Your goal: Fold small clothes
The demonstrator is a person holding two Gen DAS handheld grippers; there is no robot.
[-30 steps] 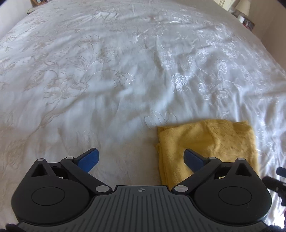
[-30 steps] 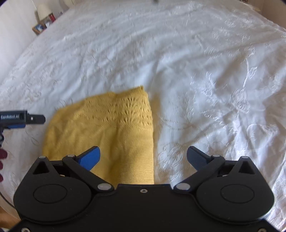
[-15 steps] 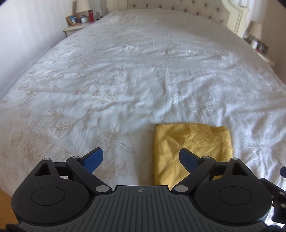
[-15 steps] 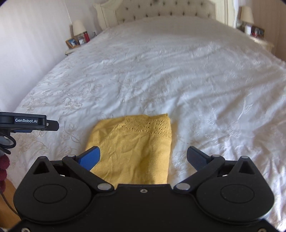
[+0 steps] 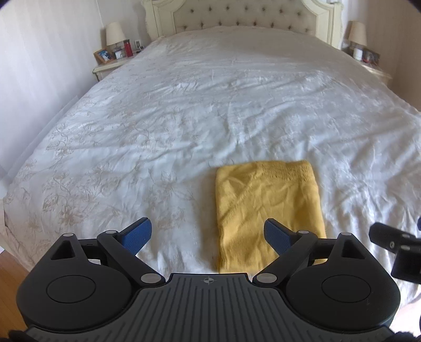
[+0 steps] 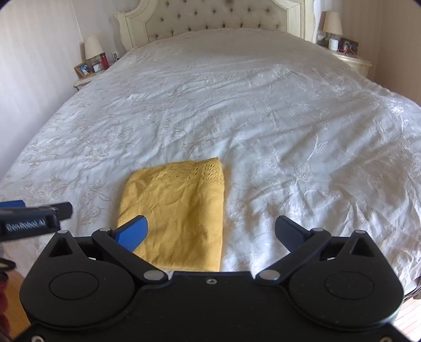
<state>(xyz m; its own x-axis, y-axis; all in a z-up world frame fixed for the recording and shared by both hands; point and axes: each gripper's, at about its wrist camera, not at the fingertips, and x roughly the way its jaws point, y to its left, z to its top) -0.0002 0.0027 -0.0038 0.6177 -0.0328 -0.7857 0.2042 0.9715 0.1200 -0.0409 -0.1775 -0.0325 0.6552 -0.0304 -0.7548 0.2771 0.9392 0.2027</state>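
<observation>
White embroidered bedspread (image 5: 184, 110) covers a bed with a folded yellow garment (image 5: 268, 210) near its foot edge.

Both claws are held above the foot edge, spread wide and gripping nothing: left gripper (image 5: 208, 234) beside the garment, right gripper (image 6: 210, 231) over its right side. Nightstand items at the head corners look blurred, possibly lamps (image 6: 92, 47).

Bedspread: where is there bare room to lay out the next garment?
The white bedspread lies bare from the folded yellow garment up to the headboard, and on both sides of it. Crowded only near the foot edge, around the garment and both open tools.
</observation>
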